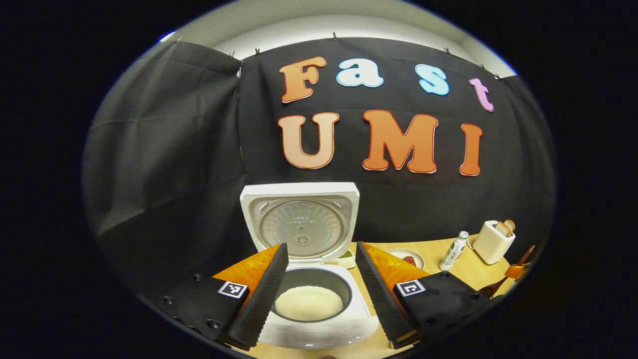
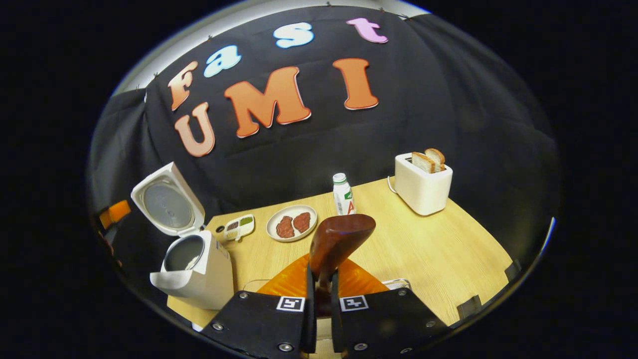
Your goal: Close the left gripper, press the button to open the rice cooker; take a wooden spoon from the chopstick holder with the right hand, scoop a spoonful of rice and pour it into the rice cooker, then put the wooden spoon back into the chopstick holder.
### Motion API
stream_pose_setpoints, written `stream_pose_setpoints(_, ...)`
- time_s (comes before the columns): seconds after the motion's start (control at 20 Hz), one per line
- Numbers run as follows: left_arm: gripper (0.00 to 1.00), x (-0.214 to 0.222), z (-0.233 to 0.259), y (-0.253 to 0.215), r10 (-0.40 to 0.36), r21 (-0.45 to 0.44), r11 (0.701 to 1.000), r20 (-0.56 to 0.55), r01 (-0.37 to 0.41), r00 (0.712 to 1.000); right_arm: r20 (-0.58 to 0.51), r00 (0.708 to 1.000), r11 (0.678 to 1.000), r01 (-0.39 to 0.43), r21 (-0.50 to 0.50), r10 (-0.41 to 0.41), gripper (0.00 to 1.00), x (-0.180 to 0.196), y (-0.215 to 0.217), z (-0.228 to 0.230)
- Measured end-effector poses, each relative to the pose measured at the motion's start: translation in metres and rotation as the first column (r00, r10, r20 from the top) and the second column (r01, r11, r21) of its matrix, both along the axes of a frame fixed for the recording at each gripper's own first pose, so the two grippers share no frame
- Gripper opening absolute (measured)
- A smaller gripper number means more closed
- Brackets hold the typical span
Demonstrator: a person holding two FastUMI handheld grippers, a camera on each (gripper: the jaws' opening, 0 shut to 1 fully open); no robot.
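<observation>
No legible text on any object

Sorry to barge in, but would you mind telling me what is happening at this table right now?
A person is working with two tongs. The rice cooker stands with its lid up and white rice in the pot. The left tongs hang open over it. The right tongs are shut on the wooden spoon, held up over the table.

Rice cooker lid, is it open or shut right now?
Open. The rice cooker lid stands raised behind the pot, its inner plate facing forward, and white rice shows inside.
</observation>
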State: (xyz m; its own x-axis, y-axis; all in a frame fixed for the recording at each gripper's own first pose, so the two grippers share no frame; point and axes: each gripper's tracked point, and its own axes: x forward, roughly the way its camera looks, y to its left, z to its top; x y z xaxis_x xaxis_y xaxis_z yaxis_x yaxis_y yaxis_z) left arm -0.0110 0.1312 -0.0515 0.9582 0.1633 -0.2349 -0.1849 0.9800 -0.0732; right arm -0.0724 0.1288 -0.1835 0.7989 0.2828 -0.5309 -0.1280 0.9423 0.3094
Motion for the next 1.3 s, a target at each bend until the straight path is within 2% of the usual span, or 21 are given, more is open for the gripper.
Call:
stream_pose_setpoints(0.1,0.89,-0.005,0.0,0.011,0.012,0.015,1.0,0.007,-0.012,1.0,-0.004,0.998,0.995,-0.067,-0.067,0.067,0.12,-0.005,0.019,-0.016)
stream_pose_setpoints(0.15,0.93,-0.008,0.001,0.019,0.025,0.022,0.999,0.015,-0.026,1.0,-0.021,0.995,0.99,-0.102,-0.095,0.101,0.12,-0.009,0.028,-0.027)
stream_pose_setpoints(0.25,0.9,-0.013,0.002,0.035,0.049,0.043,0.998,0.026,-0.05,0.998,-0.047,0.99,0.98,-0.138,-0.141,0.132,0.12,-0.014,0.038,-0.044)
stream_pose_setpoints(0.3,0.96,-0.017,-0.001,0.044,0.06,0.056,0.997,0.025,-0.062,0.998,-0.042,0.991,0.975,-0.136,-0.174,0.13,0.12,-0.012,0.04,-0.047)
stream_pose_setpoints(0.35,0.97,-0.02,-0.003,0.05,0.064,0.065,0.996,0.02,-0.066,0.998,-0.032,0.992,0.967,-0.127,-0.219,0.123,0.12,-0.012,0.037,-0.051)
stream_pose_setpoints(0.45,0.97,-0.023,-0.009,0.058,0.068,0.067,0.995,0.005,-0.068,0.998,0.006,0.993,0.942,-0.113,-0.315,0.121,0.12,-0.01,0.033,-0.052)
stream_pose_setpoints(0.6,0.97,-0.023,-0.019,0.067,0.069,0.051,0.996,-0.013,-0.069,0.998,0.05,0.989,0.913,-0.109,-0.393,0.14,0.12,-0.008,0.046,-0.066)
stream_pose_setpoints(0.75,0.97,-0.023,-0.027,0.072,0.07,0.045,0.997,-0.025,-0.069,0.997,0.037,0.987,0.882,-0.121,-0.455,0.155,0.11,-0.023,0.049,-0.087)
stream_pose_setpoints(0.9,0.98,-0.021,-0.033,0.074,0.057,0.054,0.997,-0.036,-0.055,0.998,0.044,0.983,0.867,-0.138,-0.48,0.181,0.11,-0.036,0.055,-0.092)
stream_pose_setpoints(1.0,0.97,-0.016,-0.038,0.065,0.049,0.048,0.998,-0.049,-0.047,0.998,0.054,0.982,0.868,-0.134,-0.478,0.182,0.1,-0.043,0.062,-0.094)
stream_pose_setpoints(1.2,0.97,-0.015,-0.045,0.066,0.042,0.047,0.998,-0.065,-0.039,0.997,0.065,0.985,0.891,-0.116,-0.44,0.161,0.1,-0.053,0.076,-0.092)
stream_pose_setpoints(1.3,0.98,-0.015,-0.047,0.071,0.039,0.068,0.997,-0.069,-0.035,0.997,0.053,0.988,0.912,-0.115,-0.393,0.147,0.1,-0.058,0.086,-0.09)
